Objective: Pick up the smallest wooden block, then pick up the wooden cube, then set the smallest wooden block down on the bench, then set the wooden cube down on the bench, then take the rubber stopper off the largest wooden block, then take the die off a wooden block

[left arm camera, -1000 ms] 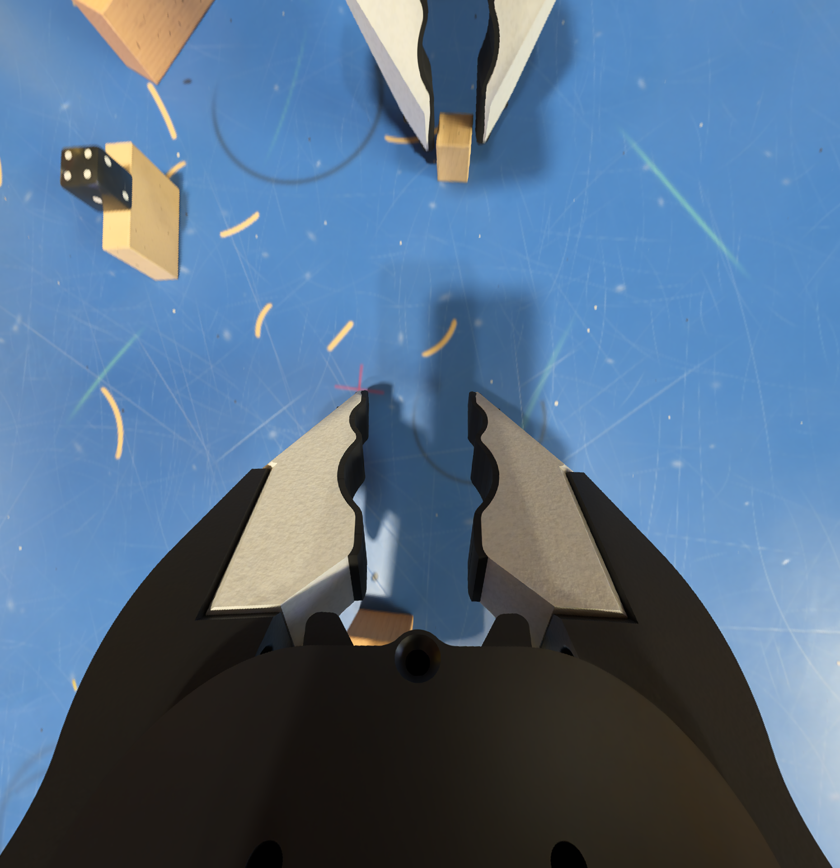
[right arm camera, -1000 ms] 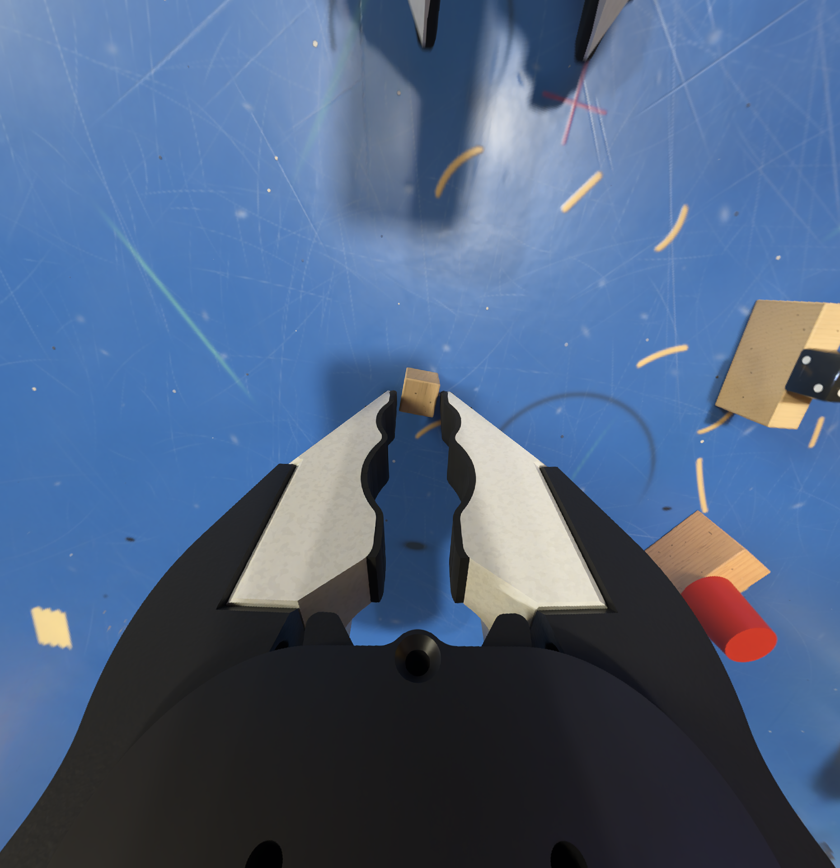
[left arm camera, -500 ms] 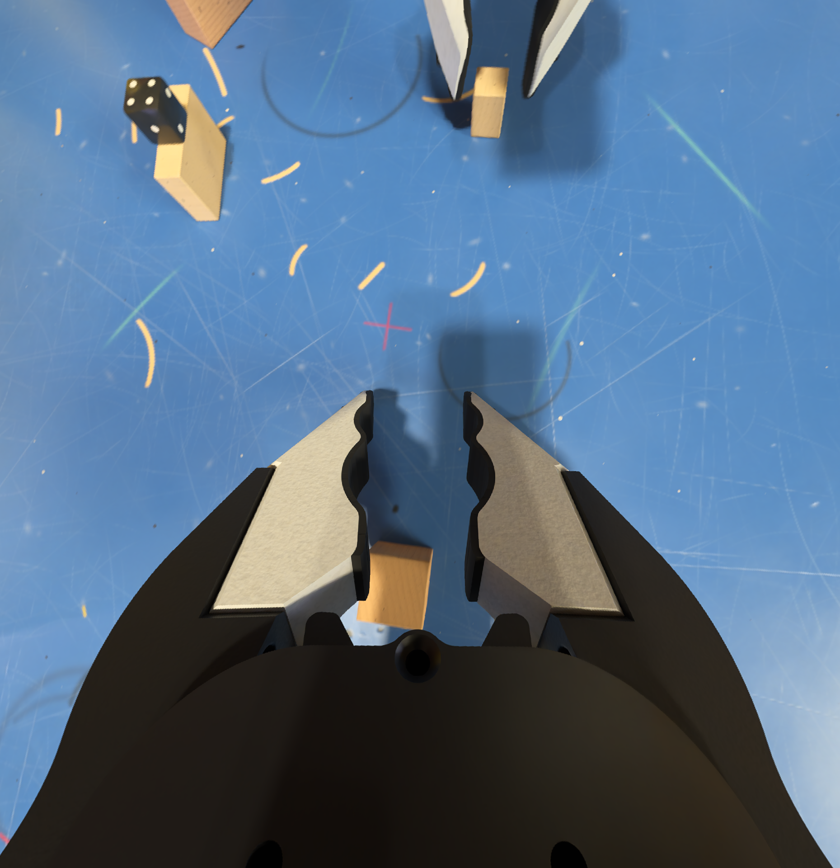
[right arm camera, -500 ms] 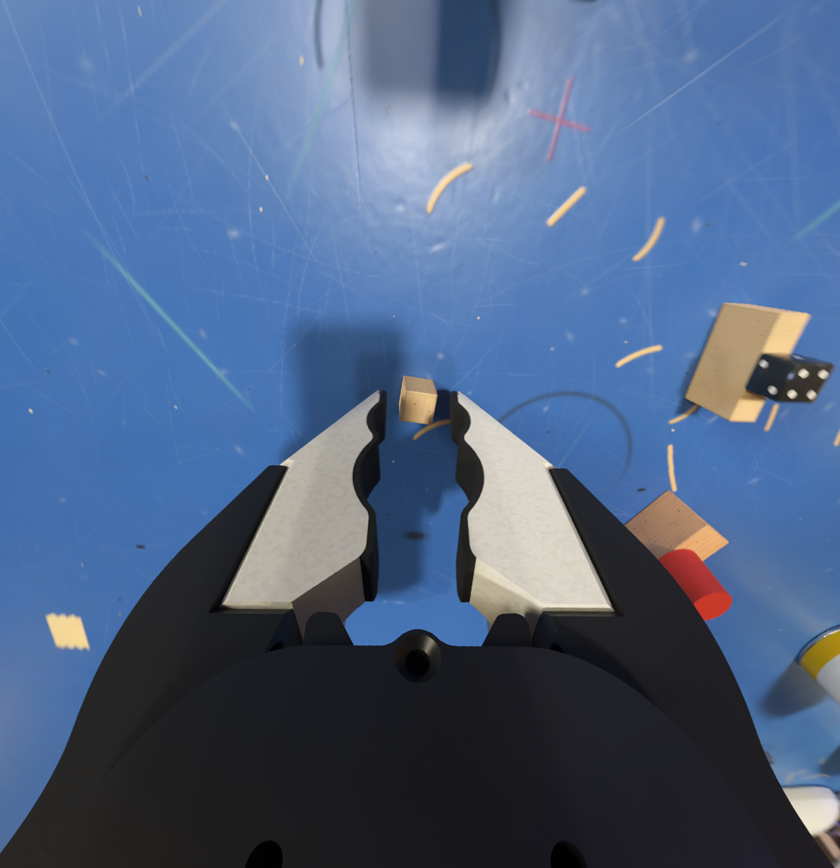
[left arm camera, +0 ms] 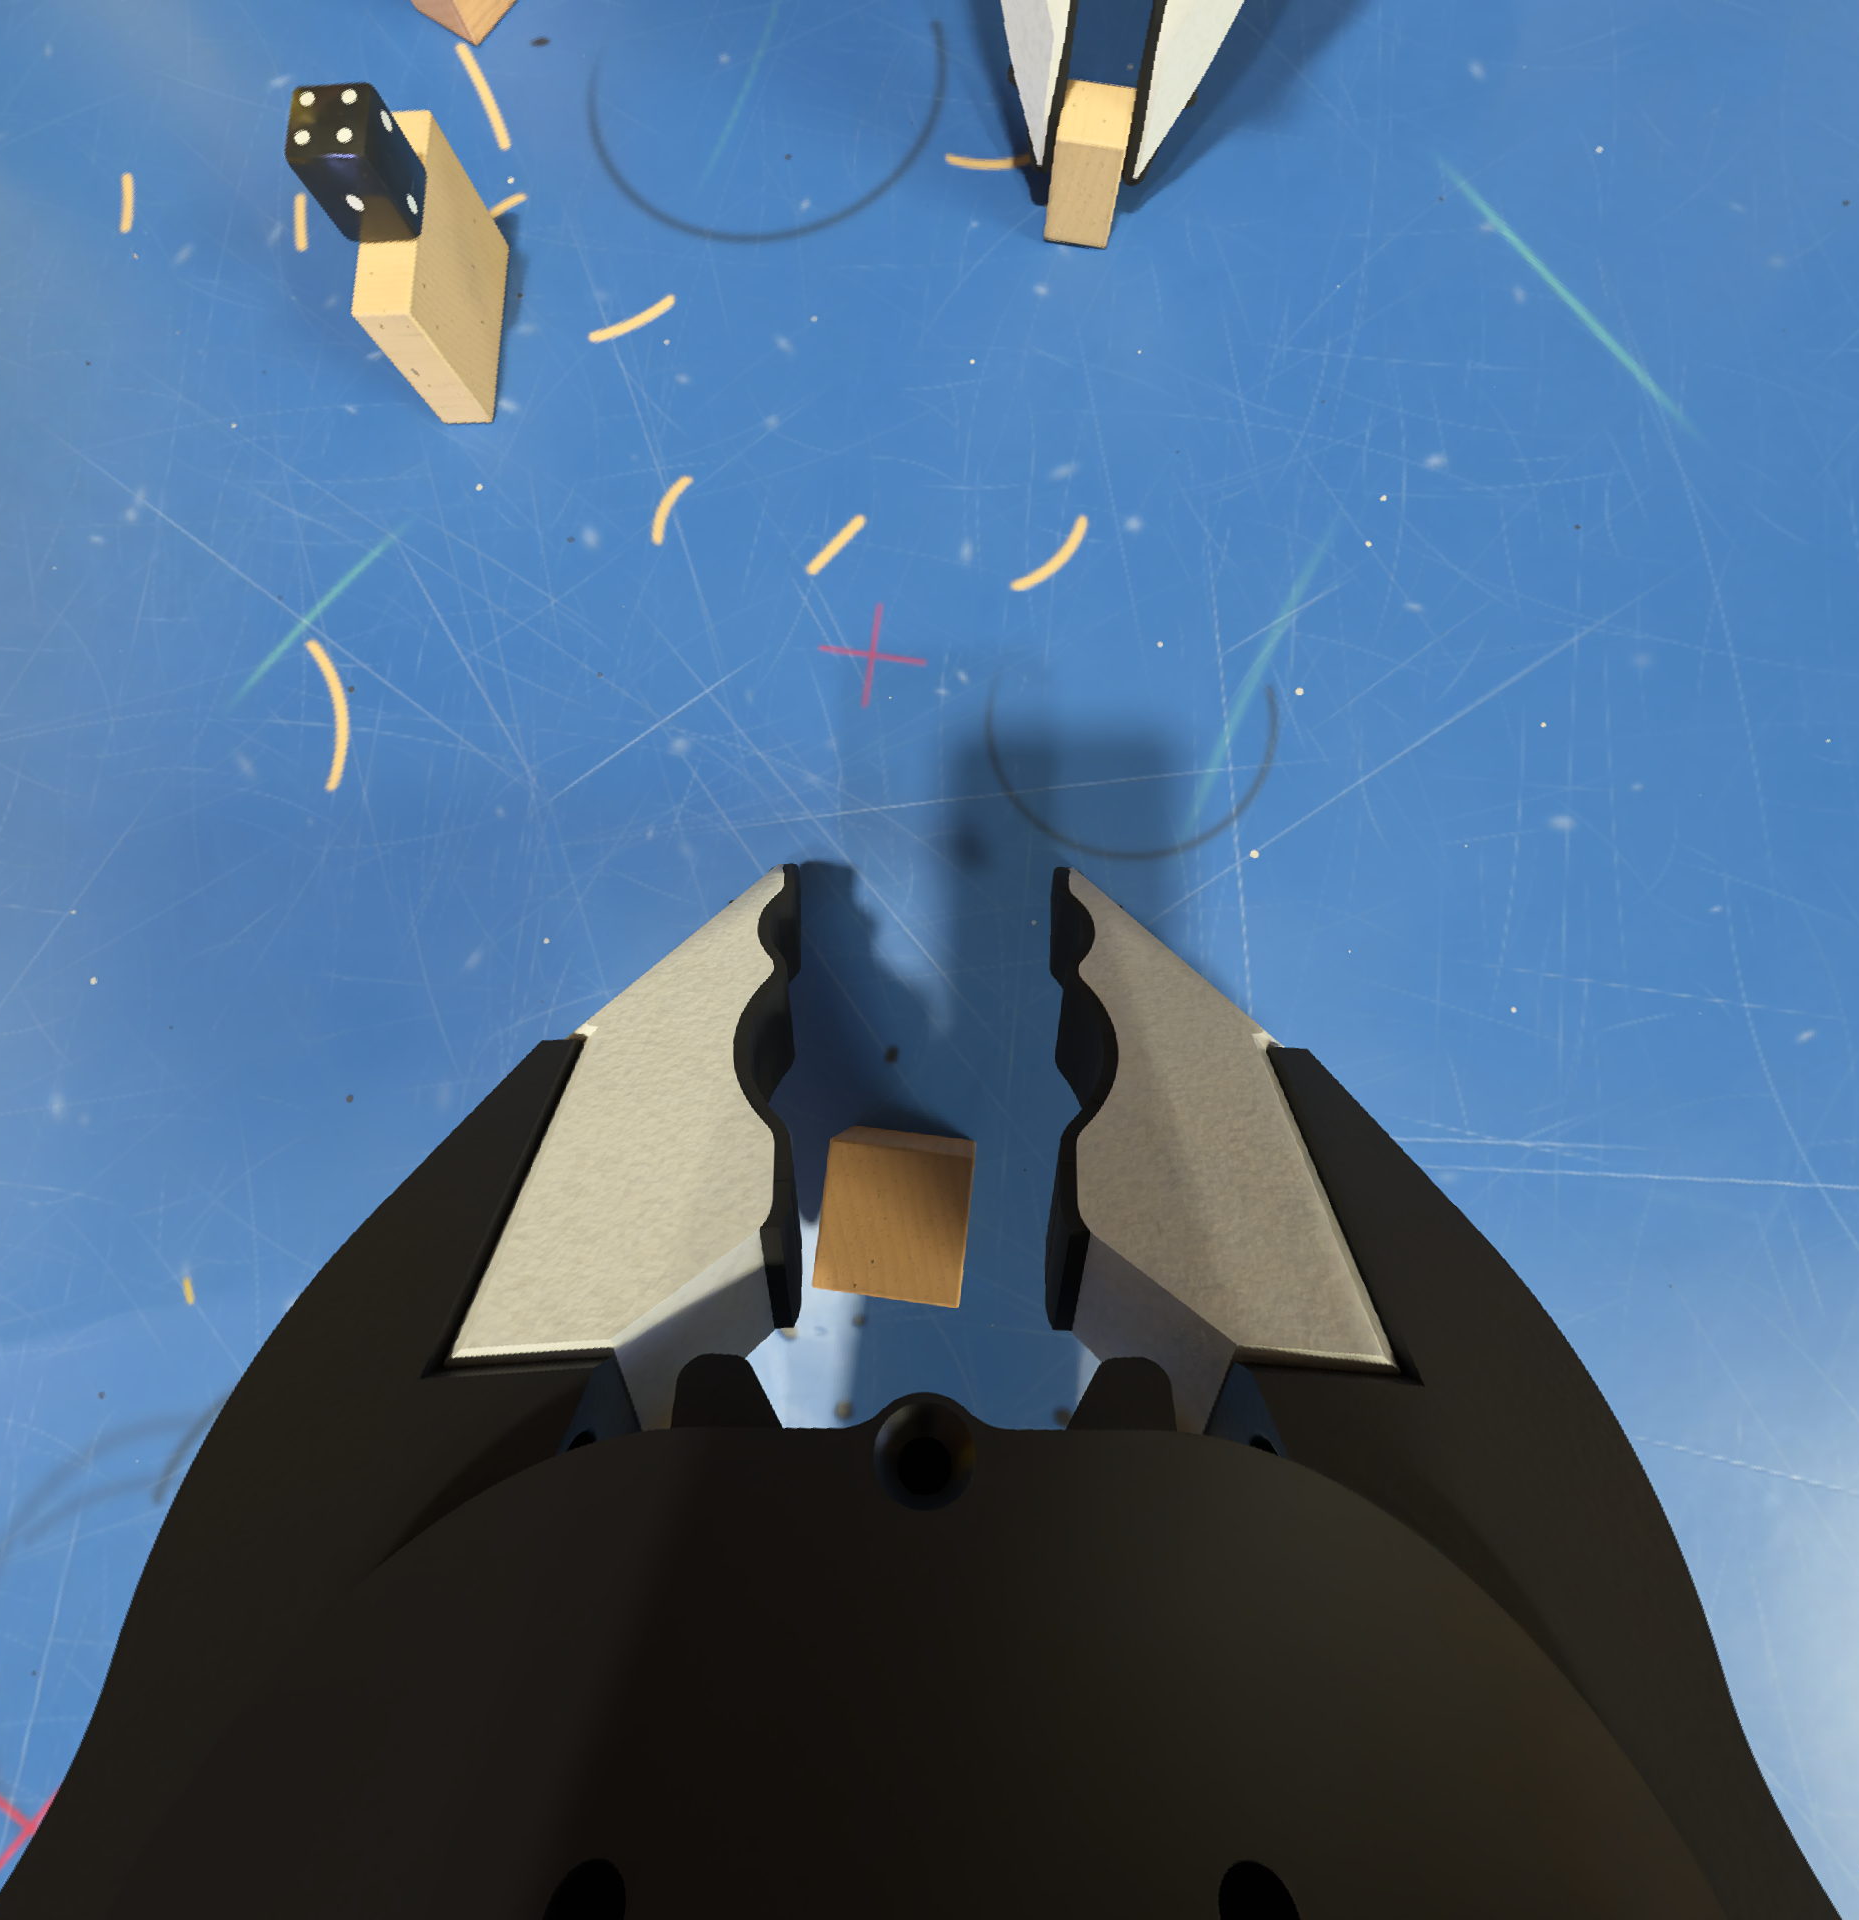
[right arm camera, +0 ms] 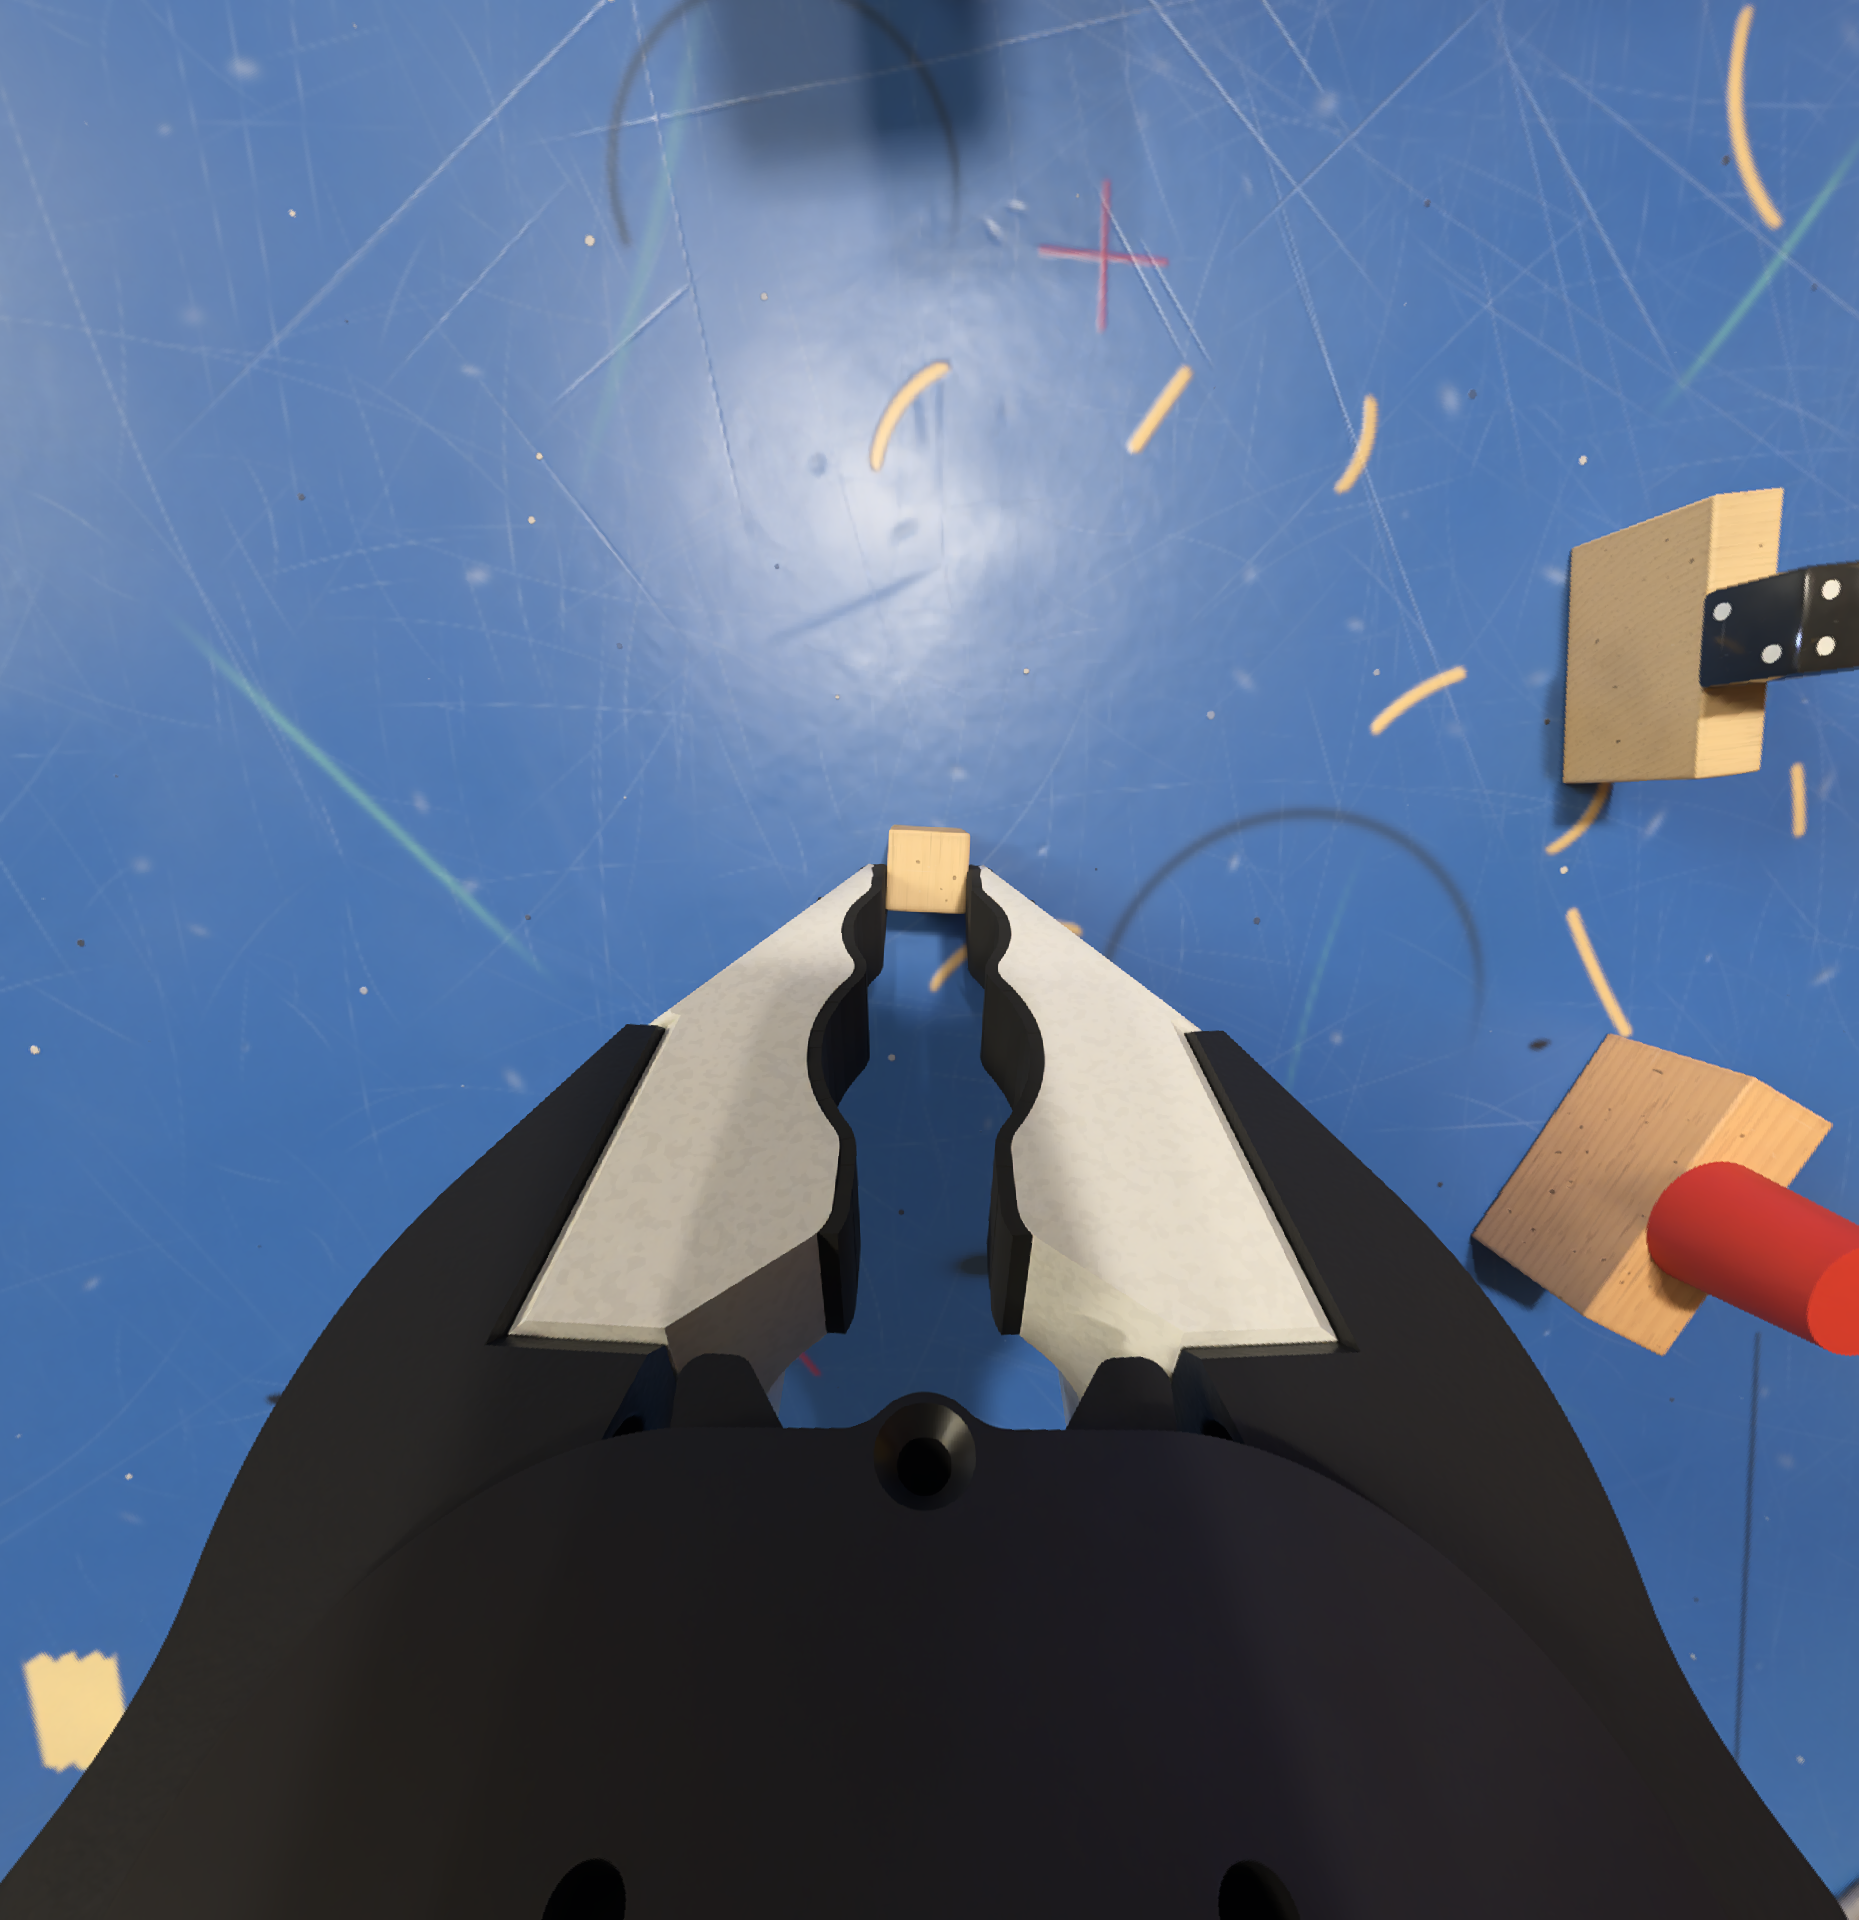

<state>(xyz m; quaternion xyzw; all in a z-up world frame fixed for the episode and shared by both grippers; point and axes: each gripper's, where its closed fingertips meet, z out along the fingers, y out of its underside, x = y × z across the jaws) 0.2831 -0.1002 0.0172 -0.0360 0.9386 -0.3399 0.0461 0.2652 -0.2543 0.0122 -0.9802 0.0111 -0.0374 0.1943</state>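
Observation:
My left gripper (left arm camera: 925,883) is open. The wooden cube (left arm camera: 894,1216) sits on the blue bench (left arm camera: 1527,623) between its fingers, near their base, touching neither. My right gripper (right arm camera: 927,883) is shut on the smallest wooden block (right arm camera: 927,868), pinched at the fingertips. The left wrist view shows this gripper (left arm camera: 1096,156) at the top with the block (left arm camera: 1086,166) between its fingers. The black die (right arm camera: 1808,623) lies on a flat wooden block (right arm camera: 1652,644). The red rubber stopper (right arm camera: 1777,1257) rests on the largest wooden block (right arm camera: 1621,1174).
Thin wood shavings (left arm camera: 1050,556) and a red cross mark (left arm camera: 871,655) lie between the two grippers. The die (left arm camera: 353,156) and its block (left arm camera: 437,281) are far left in the left wrist view. A pale scrap (right arm camera: 73,1709) lies at the lower left.
My left gripper moved forward over the wooden cube, which now lies fully between its open fingers. My right gripper closed its fingertips on the smallest block.

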